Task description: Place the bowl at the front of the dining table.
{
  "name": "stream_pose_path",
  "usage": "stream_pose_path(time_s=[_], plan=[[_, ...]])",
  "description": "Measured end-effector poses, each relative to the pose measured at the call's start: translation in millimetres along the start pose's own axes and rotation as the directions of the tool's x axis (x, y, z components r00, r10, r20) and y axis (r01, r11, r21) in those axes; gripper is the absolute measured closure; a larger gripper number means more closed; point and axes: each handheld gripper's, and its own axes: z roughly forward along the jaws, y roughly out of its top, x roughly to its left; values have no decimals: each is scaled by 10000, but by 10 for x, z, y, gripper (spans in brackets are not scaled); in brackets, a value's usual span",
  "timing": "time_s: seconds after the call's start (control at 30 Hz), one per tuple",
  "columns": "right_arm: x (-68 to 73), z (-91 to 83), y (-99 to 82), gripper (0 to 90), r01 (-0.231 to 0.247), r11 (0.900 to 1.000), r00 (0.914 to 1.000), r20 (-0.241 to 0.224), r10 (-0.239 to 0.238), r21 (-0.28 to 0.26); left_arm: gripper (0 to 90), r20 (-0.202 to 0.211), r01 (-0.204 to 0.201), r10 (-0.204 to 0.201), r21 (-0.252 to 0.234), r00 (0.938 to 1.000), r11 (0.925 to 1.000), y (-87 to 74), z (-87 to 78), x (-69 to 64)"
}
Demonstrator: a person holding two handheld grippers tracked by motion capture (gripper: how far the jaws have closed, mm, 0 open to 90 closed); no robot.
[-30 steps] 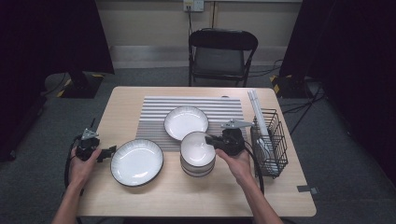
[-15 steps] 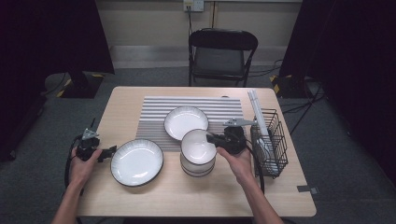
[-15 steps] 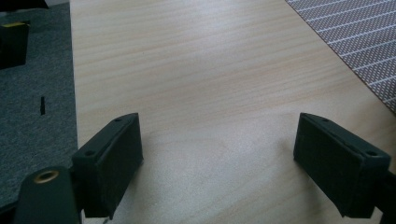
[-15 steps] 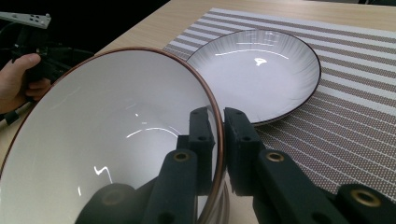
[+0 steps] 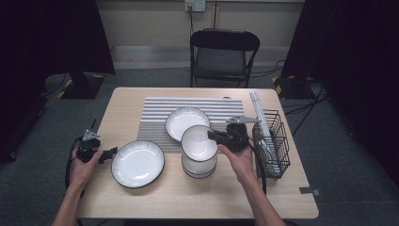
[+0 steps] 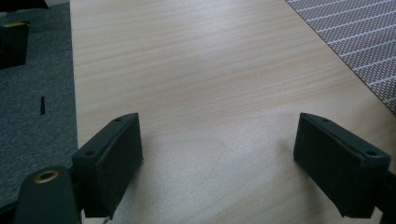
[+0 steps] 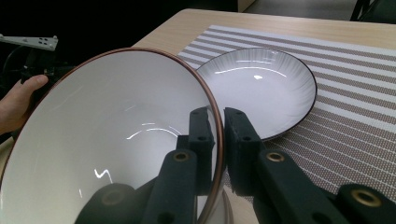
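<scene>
While right gripper [image 5: 217, 137] jaws stay clamped on top bowl [image 5: 199, 142] rim, bowl now tilted, lifting off stack [image 5: 199, 165] near tabletop's right edge. Left gripper [image 6: 219, 172] jaws open, idle.

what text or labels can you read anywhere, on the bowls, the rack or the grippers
None: no readable word, number or brand.
The lifted bowl, clamped at its rim by the right gripper, is plain white inside.
The plates, striped mat and wire rack bear no print.
The wall outlet is too small to tell.
</scene>
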Motion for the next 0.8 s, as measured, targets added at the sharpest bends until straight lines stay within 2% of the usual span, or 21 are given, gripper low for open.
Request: stream_pose_path(time_s=[0.17,0.6,0.8], plan=[[-7,9,33,823,-135,9999,9998,125,136,-65,150,2,1,-1,-4,10000,10000,0,0,0],[-20,25,124,823,-362,9990,9993,46,363,-254,149,-13,7,-7,11,10000,10000,0,0,-2],[-15,28,194,823,-308,9992,9995,87,310,-243,146,19,-3,3,3,10000,10000,1,1,0]])
